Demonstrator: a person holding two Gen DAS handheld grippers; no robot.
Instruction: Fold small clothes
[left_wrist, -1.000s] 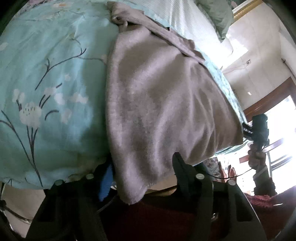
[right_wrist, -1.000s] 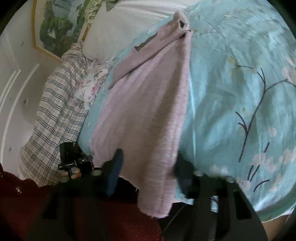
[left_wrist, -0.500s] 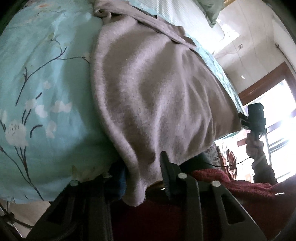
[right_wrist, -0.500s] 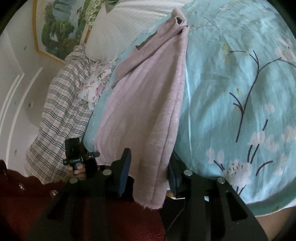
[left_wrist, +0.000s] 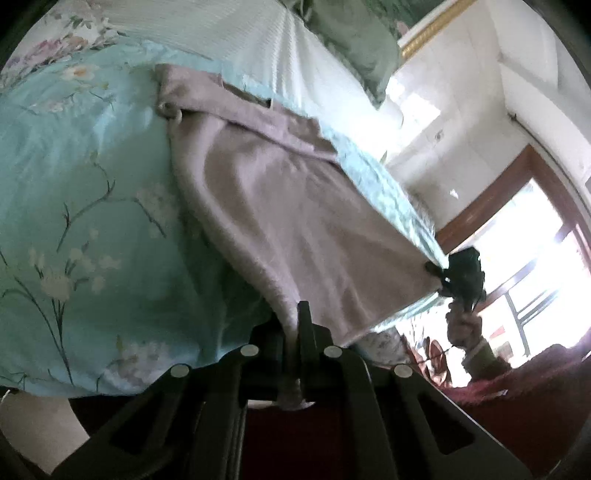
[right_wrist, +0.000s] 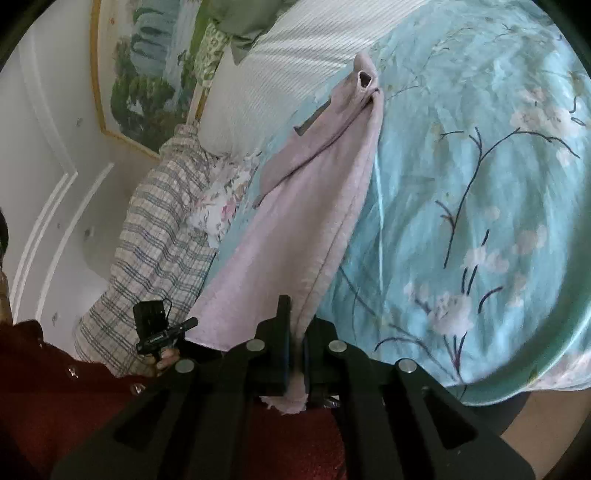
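Up close, grip: our left gripper (left_wrist: 294, 334) and right gripper (right_wrist: 294, 341) are both clamped on the near hem corners of the garment (left_wrist: 295, 206).
Garment spot: it's stretched from our jaws up the bed (left_wrist: 74, 192), far end lying on the teal cover.
Progress: we'd guess early, corners grabbed, no fold made yet.
Left to do: bring the hem over to the far end, then tidy.
Hard to see: the sleeves look bunched up top, and what kind of garment it is stays unclear.
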